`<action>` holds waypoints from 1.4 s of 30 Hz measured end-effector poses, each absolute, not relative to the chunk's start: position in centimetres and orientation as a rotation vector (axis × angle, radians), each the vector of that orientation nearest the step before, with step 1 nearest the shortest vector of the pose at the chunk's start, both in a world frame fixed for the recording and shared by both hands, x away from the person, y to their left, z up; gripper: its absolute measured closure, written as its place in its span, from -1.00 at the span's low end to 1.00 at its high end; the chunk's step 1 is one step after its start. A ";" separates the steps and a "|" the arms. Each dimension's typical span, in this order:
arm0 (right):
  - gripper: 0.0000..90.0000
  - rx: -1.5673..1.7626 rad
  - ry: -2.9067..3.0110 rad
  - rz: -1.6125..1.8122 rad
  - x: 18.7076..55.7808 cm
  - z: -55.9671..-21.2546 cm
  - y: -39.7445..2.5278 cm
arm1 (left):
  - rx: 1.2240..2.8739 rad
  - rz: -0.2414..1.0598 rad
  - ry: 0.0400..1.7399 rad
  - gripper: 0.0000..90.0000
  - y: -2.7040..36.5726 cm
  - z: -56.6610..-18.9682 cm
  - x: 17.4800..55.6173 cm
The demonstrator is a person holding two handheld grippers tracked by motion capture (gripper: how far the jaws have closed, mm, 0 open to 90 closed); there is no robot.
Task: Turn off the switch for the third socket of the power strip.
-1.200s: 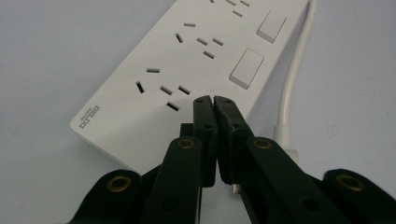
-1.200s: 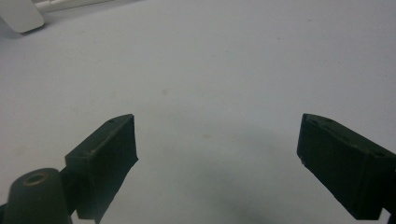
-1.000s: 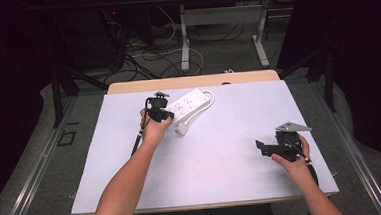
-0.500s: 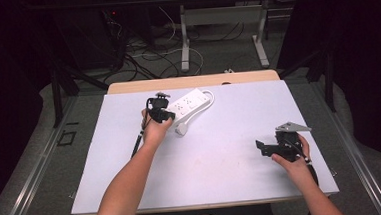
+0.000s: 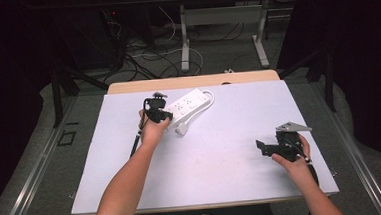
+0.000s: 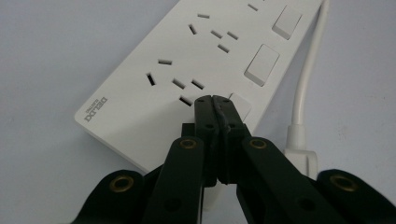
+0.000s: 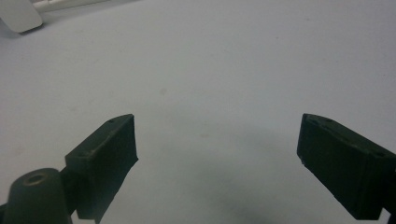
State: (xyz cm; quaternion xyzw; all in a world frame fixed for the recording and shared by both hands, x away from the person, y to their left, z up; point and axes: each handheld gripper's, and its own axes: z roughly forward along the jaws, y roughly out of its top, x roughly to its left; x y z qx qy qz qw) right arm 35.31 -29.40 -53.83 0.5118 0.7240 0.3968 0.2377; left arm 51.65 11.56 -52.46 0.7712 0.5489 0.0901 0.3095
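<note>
The white power strip (image 5: 187, 105) lies flat in the upper middle of the frame, turned diagonal. Its sockets face up, and its white cable (image 5: 209, 97) curls around its right end.

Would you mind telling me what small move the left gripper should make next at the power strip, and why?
Probably press down a little. The left gripper is shut, its tips poised at the nearest rocker switch on the power strip, so a short push would likely flip it. The right gripper rests open, well away.
</note>
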 end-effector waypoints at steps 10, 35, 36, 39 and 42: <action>-0.75 1.412 1.983 1.077 35.3 -53.9 -29.6 | 2.022 0.246 1.460 0.86 11.7 -52.4 51.8; -0.69 1.417 2.029 1.060 35.2 -54.3 -29.3 | 2.013 0.287 1.430 0.59 11.8 -51.3 51.1; -0.68 1.412 2.038 1.063 35.3 -54.4 -29.3 | 2.013 0.287 1.430 0.58 11.8 -51.3 51.1; -0.68 1.409 2.065 1.046 35.4 -54.7 -29.2 | 2.024 0.300 1.415 0.55 11.6 -51.3 51.0; -0.68 1.408 2.090 1.043 35.5 -54.9 -28.9 | 2.027 0.297 1.404 0.55 11.5 -51.3 50.9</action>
